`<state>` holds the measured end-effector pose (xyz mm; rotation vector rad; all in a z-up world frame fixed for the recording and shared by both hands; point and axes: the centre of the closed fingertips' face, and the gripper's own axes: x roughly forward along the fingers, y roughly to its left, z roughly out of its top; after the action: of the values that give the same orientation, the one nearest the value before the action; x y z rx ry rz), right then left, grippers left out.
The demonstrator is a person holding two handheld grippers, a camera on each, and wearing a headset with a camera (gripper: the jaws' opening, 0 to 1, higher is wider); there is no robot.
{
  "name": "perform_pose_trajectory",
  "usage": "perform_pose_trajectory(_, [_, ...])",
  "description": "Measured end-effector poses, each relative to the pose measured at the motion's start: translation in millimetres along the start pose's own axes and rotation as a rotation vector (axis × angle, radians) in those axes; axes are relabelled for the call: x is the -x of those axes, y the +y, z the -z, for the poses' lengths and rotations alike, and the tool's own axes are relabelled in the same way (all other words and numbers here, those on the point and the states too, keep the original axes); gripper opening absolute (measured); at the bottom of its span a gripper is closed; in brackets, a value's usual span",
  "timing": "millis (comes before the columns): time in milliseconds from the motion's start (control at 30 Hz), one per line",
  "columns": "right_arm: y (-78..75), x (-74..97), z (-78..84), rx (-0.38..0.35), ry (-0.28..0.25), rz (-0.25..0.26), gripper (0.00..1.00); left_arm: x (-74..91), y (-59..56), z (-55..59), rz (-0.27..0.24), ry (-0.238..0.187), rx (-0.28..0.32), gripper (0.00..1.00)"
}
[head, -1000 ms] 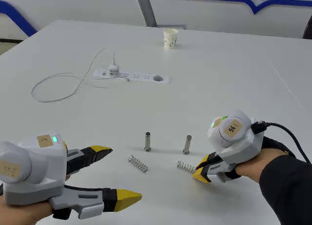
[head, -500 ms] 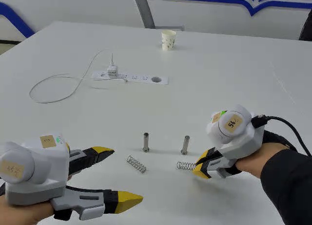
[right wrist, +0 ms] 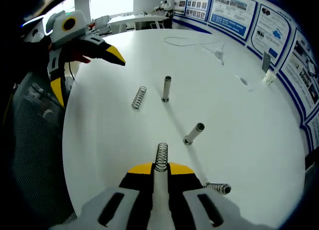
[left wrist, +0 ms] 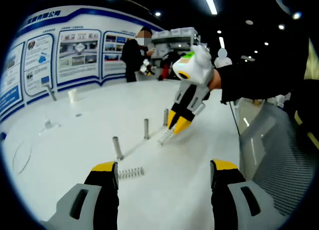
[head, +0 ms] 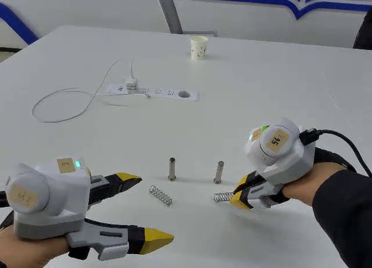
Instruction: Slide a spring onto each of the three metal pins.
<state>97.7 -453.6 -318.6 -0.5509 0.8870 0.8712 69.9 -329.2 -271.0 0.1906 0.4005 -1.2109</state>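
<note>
Right claw pinched on a held spring, low by the surface's near edge; left claw wide, empty; loose spring lies flat; left pin, middle pin bare; third pin seemingly sprung; likely two left

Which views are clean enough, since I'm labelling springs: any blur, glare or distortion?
Head view: even light, sharp, faint shadows by the loose spring. Left gripper view: fisheye bending, ceiling lamps glaring. Right gripper view: held spring crisp, bright background washed out.
</note>
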Motion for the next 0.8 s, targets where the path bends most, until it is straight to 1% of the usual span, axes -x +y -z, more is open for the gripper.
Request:
perform_pose_trajectory(133, [2.0, 3.0, -2.1, -0.002, 0.001, -0.009, 0.11, -7.6, -1.8, -1.5, 0.023, 0.009, -0.024, 0.76])
perform_pose_trajectory(267, [7.0, 9.1, -9.2, 0.007, -0.003, -0.026, 0.11, -17.0, -3.8, -1.1, 0.048, 0.025, -0.051, 0.74])
perform_pose_trajectory(467, [11.0, 16.4, -16.0, 0.021, 0.002, -0.04, 0.11, -28.0, -7.7, 0.4, 0.082, 0.047, -0.094, 0.69])
perform_pose_trajectory(600, [16.2, 20.0, -18.8, 0.027, 0.008, -0.054, 0.11, -35.4, -9.4, -1.1, 0.098, 0.051, -0.133, 0.63])
perform_pose_trajectory(800, [22.5, 24.5, -21.7, 0.036, 0.017, -0.068, 0.11, -45.9, -11.4, -3.7, 0.118, 0.059, -0.171, 0.54])
